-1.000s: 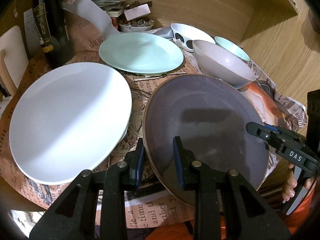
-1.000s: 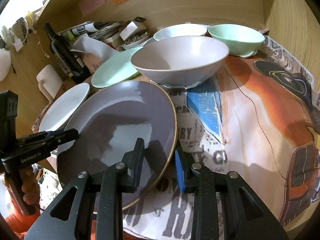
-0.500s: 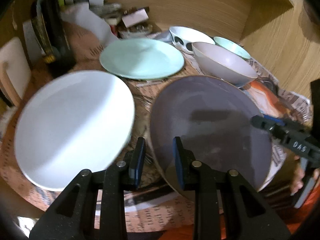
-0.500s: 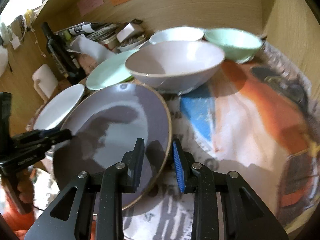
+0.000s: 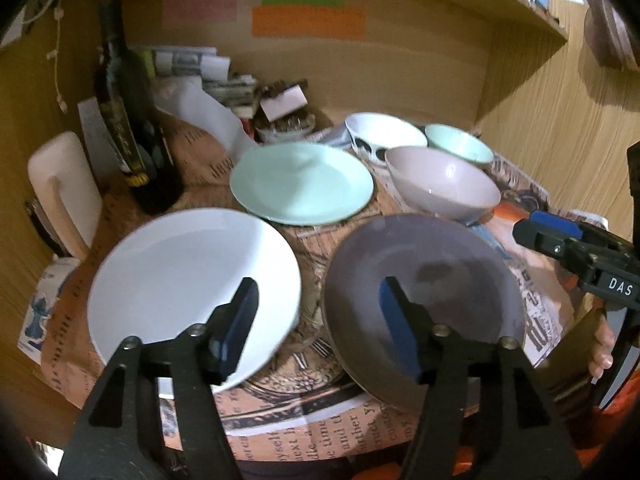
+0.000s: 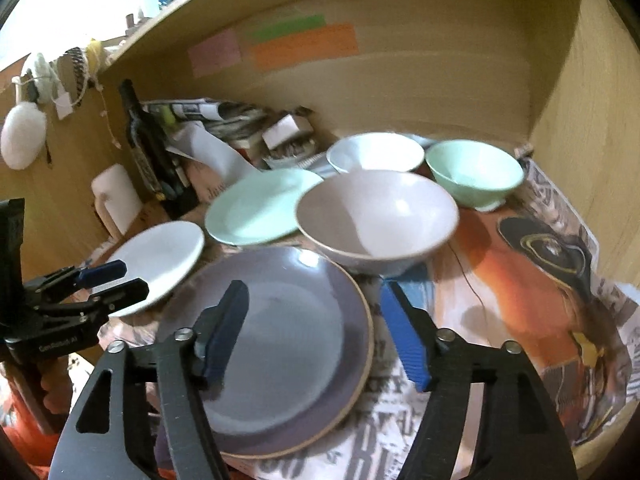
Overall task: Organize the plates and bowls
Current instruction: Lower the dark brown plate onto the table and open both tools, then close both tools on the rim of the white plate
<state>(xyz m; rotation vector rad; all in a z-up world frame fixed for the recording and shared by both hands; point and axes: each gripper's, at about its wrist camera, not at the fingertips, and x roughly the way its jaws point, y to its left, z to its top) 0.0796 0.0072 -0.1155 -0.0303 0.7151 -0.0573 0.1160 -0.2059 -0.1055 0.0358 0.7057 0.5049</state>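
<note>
Both claws are spreading wide and grip nothing: the left gripper (image 5: pixel 318 324) hangs over the gap between the white plate (image 5: pixel 192 280) and the purple plate (image 5: pixel 436 280), and the right gripper (image 6: pixel 314 332) straddles that plate's rim at 3 o'clock. Beyond lie the mint plate (image 5: pixel 302 182) at 11 o'clock and the pale bowl (image 6: pixel 376 218) at 12, with the white bowl (image 6: pixel 374 152) and the mint bowl (image 6: pixel 474 170) farthest.
</note>
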